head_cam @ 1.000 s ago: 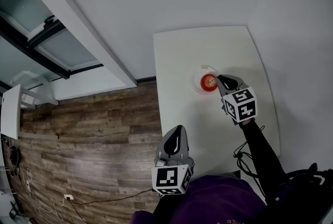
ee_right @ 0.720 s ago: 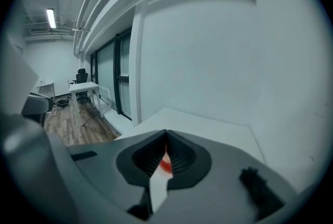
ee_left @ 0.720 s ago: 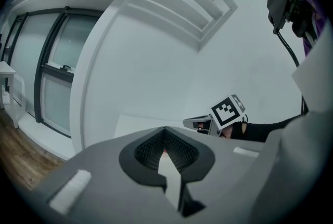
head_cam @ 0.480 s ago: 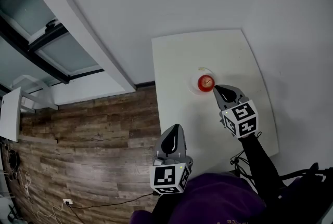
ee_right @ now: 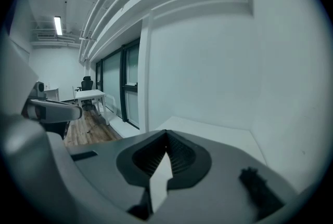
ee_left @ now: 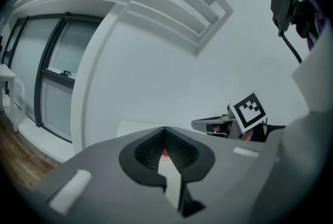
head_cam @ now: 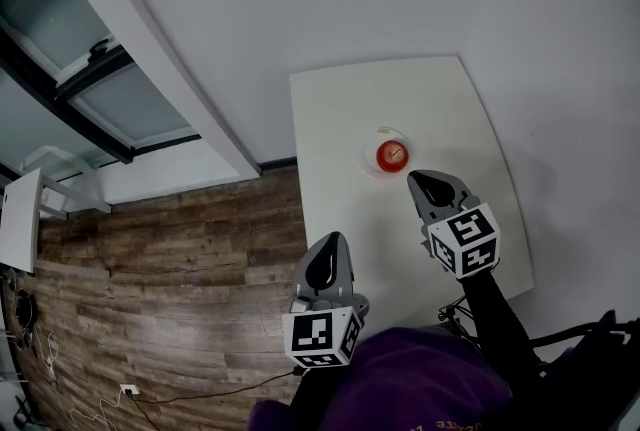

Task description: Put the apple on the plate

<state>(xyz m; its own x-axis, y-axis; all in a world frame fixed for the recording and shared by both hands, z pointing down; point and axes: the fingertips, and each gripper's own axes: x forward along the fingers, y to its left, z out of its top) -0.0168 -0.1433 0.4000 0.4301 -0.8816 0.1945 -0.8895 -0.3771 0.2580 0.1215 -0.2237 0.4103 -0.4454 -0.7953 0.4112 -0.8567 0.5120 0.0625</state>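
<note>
A red apple (head_cam: pixel 391 155) rests on a small white plate (head_cam: pixel 372 166) in the middle of the white table (head_cam: pixel 440 99). My right gripper (head_cam: pixel 411 178) hovers just short of the plate on its near side, jaws shut and empty, apart from the apple. Shut and empty as well, my left gripper (head_cam: pixel 331 240) hangs at the table's near left edge. In the left gripper view the apple (ee_left: pixel 164 153) is a red speck behind the closed jaw tips, with the right gripper (ee_left: pixel 200 124) off to the right. The right gripper view looks over bare tabletop and shows no apple.
Wooden floor (head_cam: pixel 170 259) lies left of the table, under a white ledge and windows (head_cam: pixel 110 79). White wall borders the table's far and right sides. Black cables (head_cam: pixel 462 299) hang by the near right corner. A desk and chair (ee_right: pixel 88 94) stand far off.
My right gripper has drawn back from the apple toward me, leaving it on the plate. The left gripper has barely shifted.
</note>
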